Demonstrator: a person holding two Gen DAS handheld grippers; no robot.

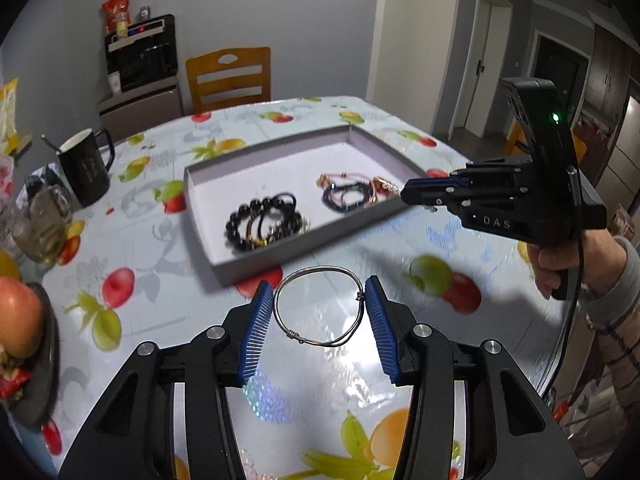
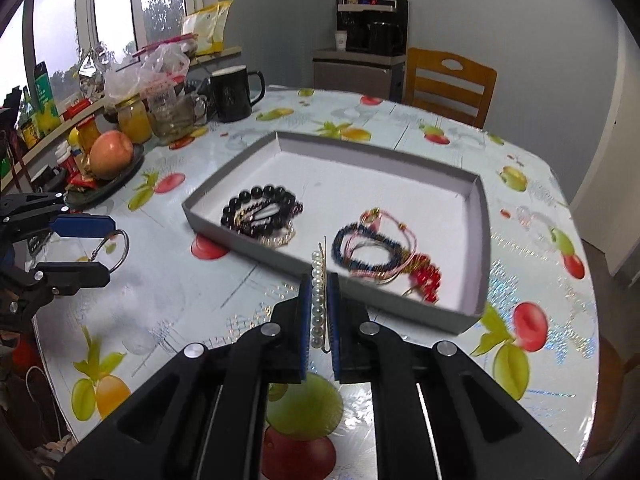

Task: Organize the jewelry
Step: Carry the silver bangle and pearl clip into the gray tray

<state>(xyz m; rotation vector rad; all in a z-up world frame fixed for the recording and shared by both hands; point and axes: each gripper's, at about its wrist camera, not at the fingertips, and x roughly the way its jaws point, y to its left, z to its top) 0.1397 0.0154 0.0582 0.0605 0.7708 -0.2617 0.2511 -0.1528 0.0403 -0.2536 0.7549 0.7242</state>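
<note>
A grey shallow box lid [image 1: 200, 216] [image 2: 480, 240] lies on the table and holds black bead bracelets [image 1: 264, 220] [image 2: 260, 212] and blue, pink and red string bracelets [image 1: 348, 192] [image 2: 380, 256]. My left gripper [image 1: 320, 308] [image 2: 100, 250] stands around a silver wire bangle [image 1: 320, 308] [image 2: 120, 248], with both pads against its sides. My right gripper [image 2: 320, 300] [image 1: 404, 194] is shut on a pearl hair clip [image 2: 318, 296] and holds it at the box lid's near edge.
A black mug [image 1: 86, 168] [image 2: 234, 94], glass jars [image 2: 172, 116], a dark plate with an apple [image 2: 112, 156] [image 1: 16, 320] and bags crowd the window side of the table. A wooden chair [image 1: 230, 78] [image 2: 448, 84] stands behind the fruit-print tablecloth.
</note>
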